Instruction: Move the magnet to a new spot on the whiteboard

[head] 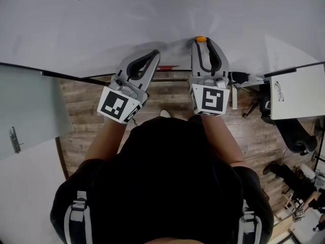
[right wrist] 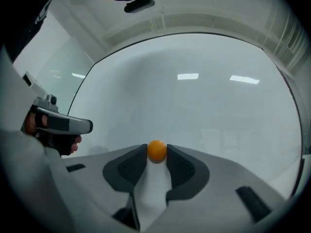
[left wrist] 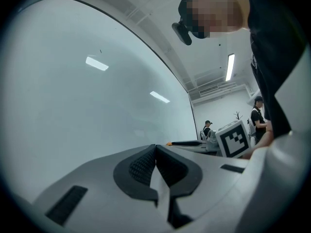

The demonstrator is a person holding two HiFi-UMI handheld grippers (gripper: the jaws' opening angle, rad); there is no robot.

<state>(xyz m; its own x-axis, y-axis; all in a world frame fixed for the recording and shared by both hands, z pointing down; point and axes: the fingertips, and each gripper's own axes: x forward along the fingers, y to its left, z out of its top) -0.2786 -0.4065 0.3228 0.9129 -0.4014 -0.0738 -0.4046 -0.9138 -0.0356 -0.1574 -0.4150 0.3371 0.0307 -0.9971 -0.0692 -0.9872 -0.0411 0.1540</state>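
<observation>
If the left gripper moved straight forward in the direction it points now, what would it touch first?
Most likely the bare whiteboard. The left gripper, its jaws together and empty, points at the board at a slant, with its tips close to the surface. The exact gap is hard to judge.

Even, bright indoor light, ceiling-lamp glare streaks (right wrist: 187,76) on the whiteboard (right wrist: 194,110), dark fisheye vignette around both gripper views.

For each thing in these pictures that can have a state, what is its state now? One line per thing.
small round orange magnet: gripped between the tips of the right claw, close to the board.
right claw: shut on the magnet.
left claw: shut, holding nothing.
large white whiteboard: almost blank, with one tiny dark mark.
</observation>
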